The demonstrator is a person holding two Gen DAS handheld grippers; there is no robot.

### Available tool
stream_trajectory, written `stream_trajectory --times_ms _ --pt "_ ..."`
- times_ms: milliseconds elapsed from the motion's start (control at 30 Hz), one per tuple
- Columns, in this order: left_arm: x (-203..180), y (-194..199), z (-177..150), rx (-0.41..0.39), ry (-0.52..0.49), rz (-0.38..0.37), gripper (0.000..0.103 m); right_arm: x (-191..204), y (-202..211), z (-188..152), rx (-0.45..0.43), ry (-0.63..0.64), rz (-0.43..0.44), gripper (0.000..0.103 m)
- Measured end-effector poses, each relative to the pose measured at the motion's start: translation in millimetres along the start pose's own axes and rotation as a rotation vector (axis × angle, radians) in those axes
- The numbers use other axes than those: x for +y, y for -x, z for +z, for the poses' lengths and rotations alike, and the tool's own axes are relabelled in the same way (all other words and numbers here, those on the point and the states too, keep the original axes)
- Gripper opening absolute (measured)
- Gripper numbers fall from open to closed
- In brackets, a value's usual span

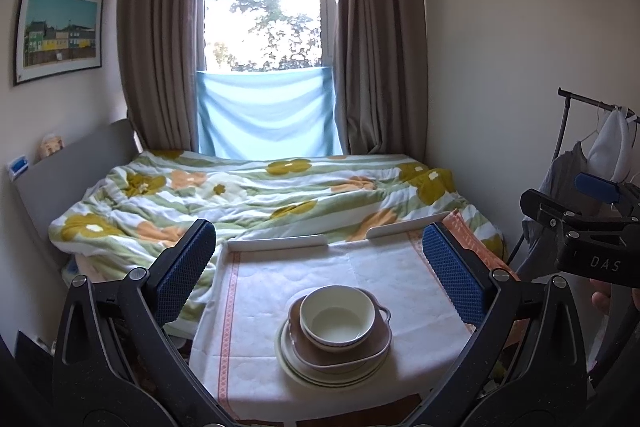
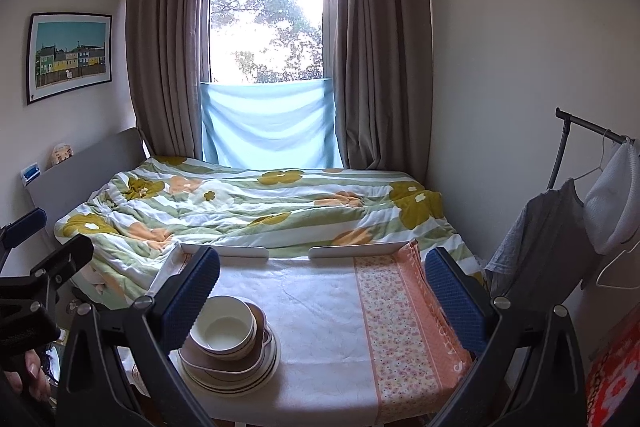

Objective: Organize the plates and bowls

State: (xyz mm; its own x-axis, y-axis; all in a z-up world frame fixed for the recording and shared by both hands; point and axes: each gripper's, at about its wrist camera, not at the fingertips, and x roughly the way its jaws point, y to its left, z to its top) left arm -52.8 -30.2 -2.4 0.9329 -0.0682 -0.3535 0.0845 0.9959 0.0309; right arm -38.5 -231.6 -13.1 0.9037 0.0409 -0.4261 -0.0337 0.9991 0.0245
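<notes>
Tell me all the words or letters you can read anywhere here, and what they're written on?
"DAS": white letters on the black body of the right gripper, at the right edge of the left wrist view.
Letters along the border of the orange floral cloth: too distorted to read.
Framed picture: no legible text.

A bowl (image 1: pixel 337 319) sat in a dish (image 1: pixel 340 351) on stacked plates (image 1: pixel 304 371) at the counter's (image 1: pixel 400 283) near edge; the bed (image 1: pixel 256 199) lay behind, under the window (image 1: pixel 262 3).
</notes>
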Motion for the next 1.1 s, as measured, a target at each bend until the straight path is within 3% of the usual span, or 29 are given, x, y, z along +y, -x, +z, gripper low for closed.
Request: stream_trajectory --times_ms 567,1100 --pt "5 -3 -1 -0.004 0.012 0.001 0.103 -2 -5 1 -0.003 0.006 0.017 0.102" --pt "11 -1 -1 -0.051 0.01 0.048 0.103 1 -11 0 -0.005 0.005 0.03 0.102"
